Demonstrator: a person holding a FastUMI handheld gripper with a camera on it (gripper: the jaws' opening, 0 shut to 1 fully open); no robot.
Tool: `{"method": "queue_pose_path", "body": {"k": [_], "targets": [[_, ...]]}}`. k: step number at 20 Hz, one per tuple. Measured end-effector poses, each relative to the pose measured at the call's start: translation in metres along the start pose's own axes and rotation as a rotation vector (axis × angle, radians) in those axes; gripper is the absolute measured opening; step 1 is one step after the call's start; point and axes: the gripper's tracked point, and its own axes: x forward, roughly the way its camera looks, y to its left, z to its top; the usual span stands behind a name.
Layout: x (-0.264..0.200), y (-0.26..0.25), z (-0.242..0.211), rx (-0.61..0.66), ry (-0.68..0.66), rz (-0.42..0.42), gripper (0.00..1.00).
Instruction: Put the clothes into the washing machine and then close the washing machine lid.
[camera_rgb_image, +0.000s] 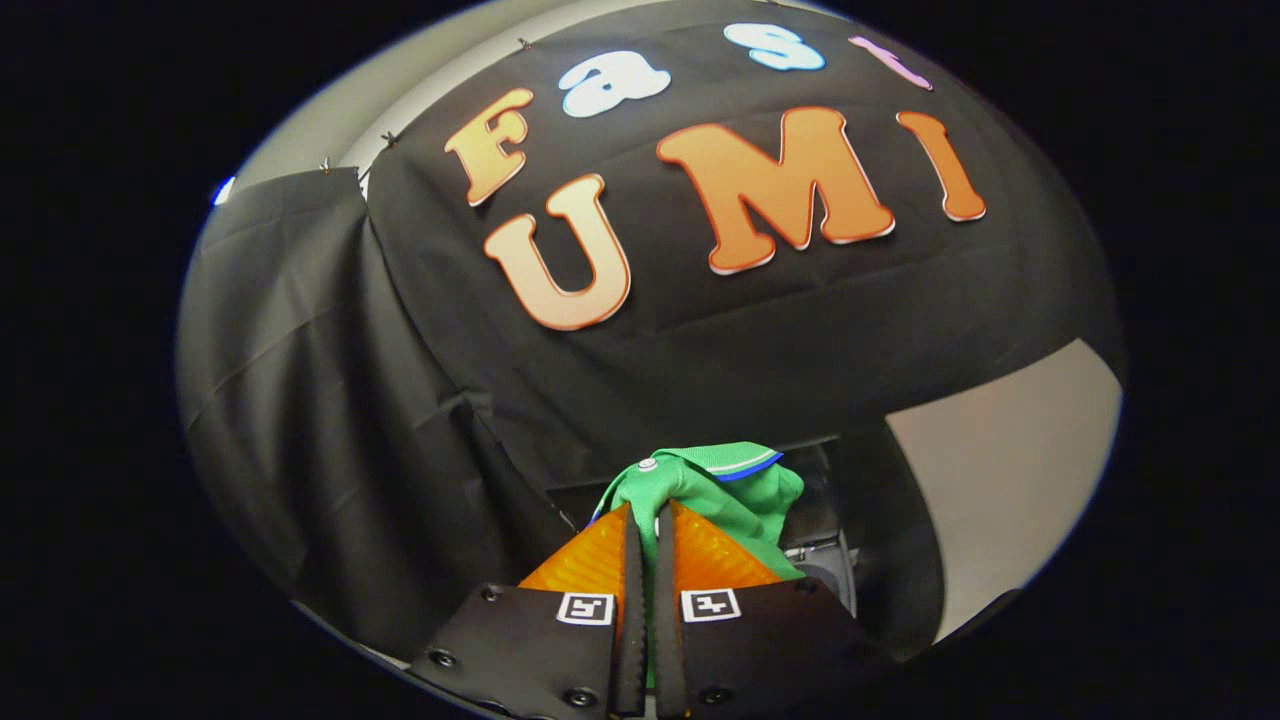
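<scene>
A green garment (725, 490) with a ribbed collar, a blue-and-white edge stripe and a small white button hangs bunched in my gripper (648, 515). Both fingers (590, 560) are pressed together on a fold of the cloth, which spills out ahead of them and to the right. I am lifted up, facing the booth's black cloth wall. Just beyond and below the garment, to the right of the fingers, a dark machine part (825, 555) with a greyish edge peeks out; I cannot tell whether it is the washing machine's opening or its lid.
Black cloth (700, 350) drapes across the back and the left side. A pale bare wall panel (1000, 470) stands to the right, past the dark part. A light ceiling strip (330, 130) runs above the cloth at the upper left.
</scene>
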Motion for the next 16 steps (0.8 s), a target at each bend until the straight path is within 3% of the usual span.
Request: {"method": "queue_pose_path", "body": {"k": [7,16], "targets": [[0.078,-0.020,-0.114,0.029,0.137,-0.054,0.12],[0.147,-0.078,-0.203,0.102,0.255,-0.148,0.12]]}}
